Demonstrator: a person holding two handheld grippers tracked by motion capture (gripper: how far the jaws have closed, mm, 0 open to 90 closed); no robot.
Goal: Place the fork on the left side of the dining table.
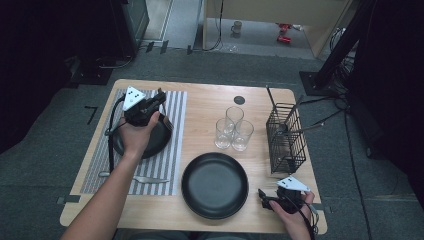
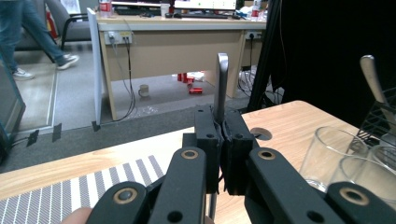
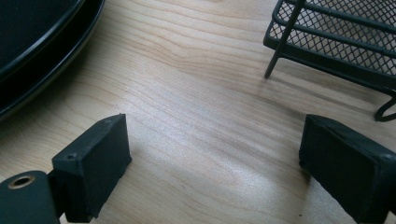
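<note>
The right hand-held gripper (image 1: 264,198) rests low at the near right edge of the table (image 1: 200,100), its jaws spread wide apart with nothing but bare wood between them; in the right gripper view its pads (image 3: 95,163) sit just above the table surface. Just left of it lies a large black plate (image 1: 215,185), whose rim shows at the upper left of the right gripper view. Beyond the right hand-held gripper stands a black wire rack (image 1: 286,137) holding several utensils upright. On the near left, a knife (image 1: 147,179) lies across the front edge of a striped placemat (image 1: 175,125). Farther along the placemat sits a second black plate (image 1: 155,142), partly covered by the person's left hand (image 1: 136,136). The left hand-held gripper (image 1: 160,96) is above the far part of that plate, jaws pressed together and clamped on a metal utensil handle (image 2: 222,81), which stands upright between the pads in the left gripper view; which kind of utensil it is cannot be told. In the middle of the table, 3 clear glasses (image 1: 233,129) stand bunched together, touching or nearly so. A small round hole (image 1: 239,100) lies near the far edge of the table.
</note>
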